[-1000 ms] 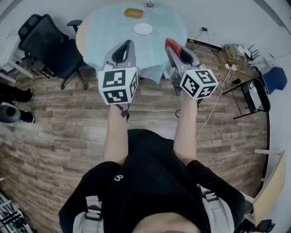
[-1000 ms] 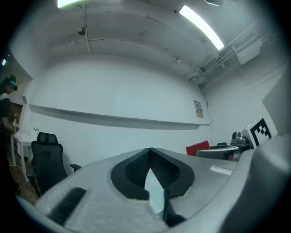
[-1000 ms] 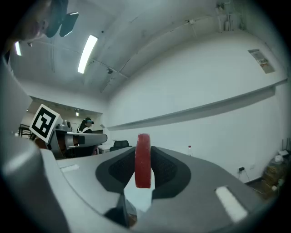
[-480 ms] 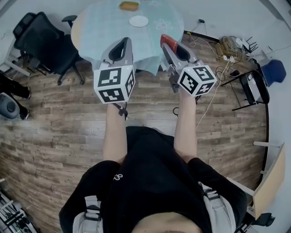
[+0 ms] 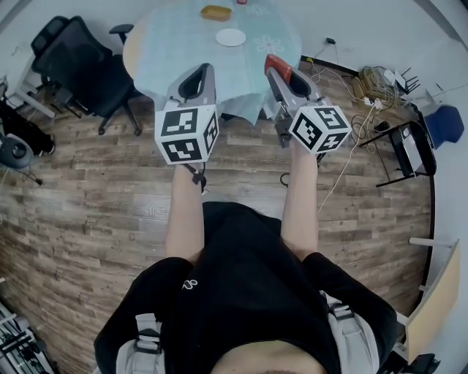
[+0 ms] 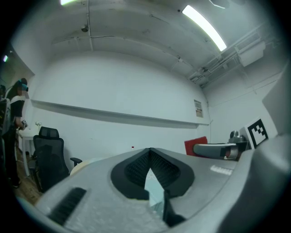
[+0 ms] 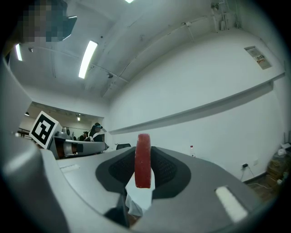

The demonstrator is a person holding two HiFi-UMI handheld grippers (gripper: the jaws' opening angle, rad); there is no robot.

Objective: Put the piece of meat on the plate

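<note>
In the head view a round table [image 5: 175, 44] with a pale blue cloth stands ahead, with a small white plate [image 5: 231, 37] on it. My right gripper [image 5: 275, 69] is shut on a flat red piece of meat [image 5: 273, 66], held level short of the table's near edge. The meat [image 7: 143, 160] stands on edge between the pads in the right gripper view. My left gripper [image 5: 206, 71] is level beside it, shut with nothing in it; its tips meet [image 6: 150, 151]. The right gripper's meat [image 6: 196, 144] also shows in the left gripper view.
An orange-brown loaf-like thing [image 5: 216, 12] and a small red item [image 5: 242, 1] lie beyond the plate. A black office chair [image 5: 80, 62] stands left of the table. Cables [image 5: 373, 84], a black stand [image 5: 409, 150] and a blue seat [image 5: 444, 124] crowd the floor at right.
The head view has shifted a little, so the table and plate sit slightly nearer the top edge. Both grippers keep their pose, and the right one still holds the meat.
</note>
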